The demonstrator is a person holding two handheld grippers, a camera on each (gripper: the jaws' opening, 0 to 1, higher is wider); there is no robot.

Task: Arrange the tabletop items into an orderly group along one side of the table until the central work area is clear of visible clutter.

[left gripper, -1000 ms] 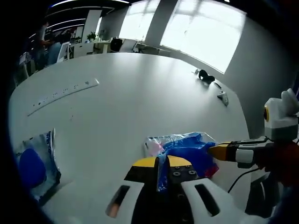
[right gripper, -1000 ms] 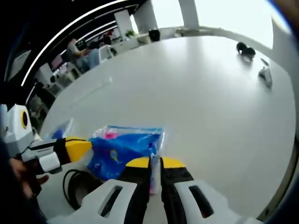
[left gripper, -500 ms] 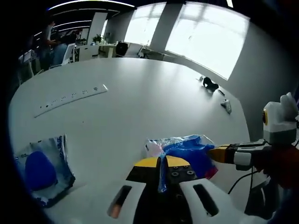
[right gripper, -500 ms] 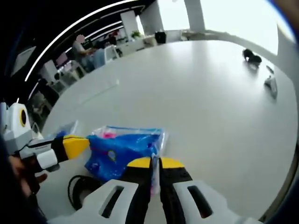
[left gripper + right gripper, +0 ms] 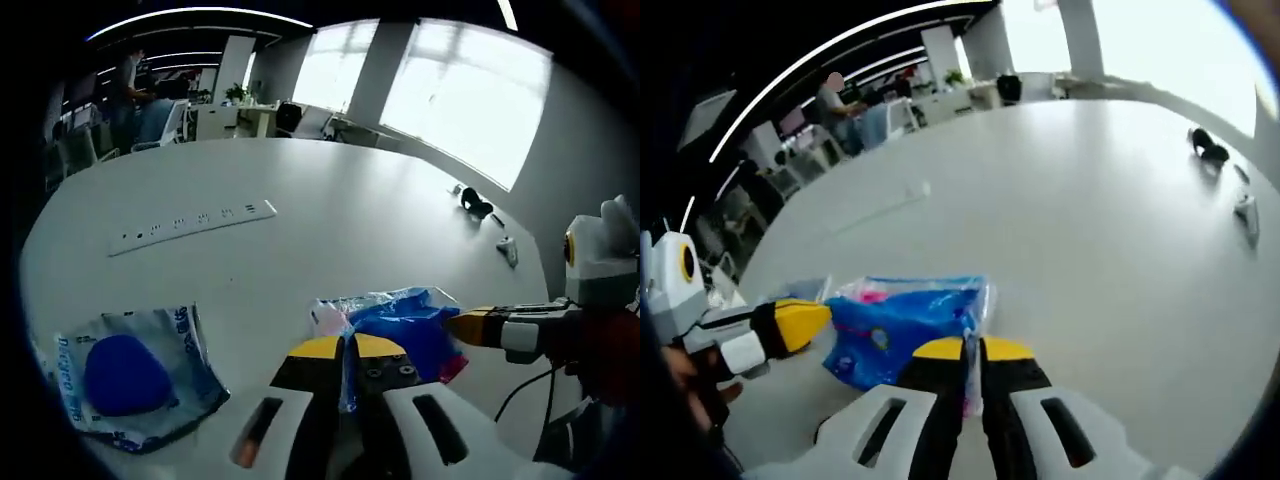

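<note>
A blue plastic bag [image 5: 405, 318] with pink showing inside is held from two sides just above the white table [image 5: 330, 200]. My left gripper [image 5: 345, 350] is shut on its near edge. My right gripper [image 5: 468, 325] comes in from the right, shut on the bag's far side. In the right gripper view the same bag [image 5: 902, 320] lies ahead of my right gripper [image 5: 967, 350], with the left gripper [image 5: 805, 322] clamped on its left end. A clear packet with a blue oval pad [image 5: 125, 375] lies flat to the left.
A white power strip [image 5: 195, 217] lies across the table's middle, also seen as a thin strip [image 5: 885, 205]. A black object [image 5: 478, 208] and a small grey device [image 5: 509, 250] sit near the far edge. A black cable [image 5: 530, 385] hangs by the right gripper. Desks and people stand beyond.
Both grippers keep their hold on the blue bag. Both cameras have shifted, so the clear packet now shows fully in the left gripper view and the black cable loop has slid out of the right gripper view.
</note>
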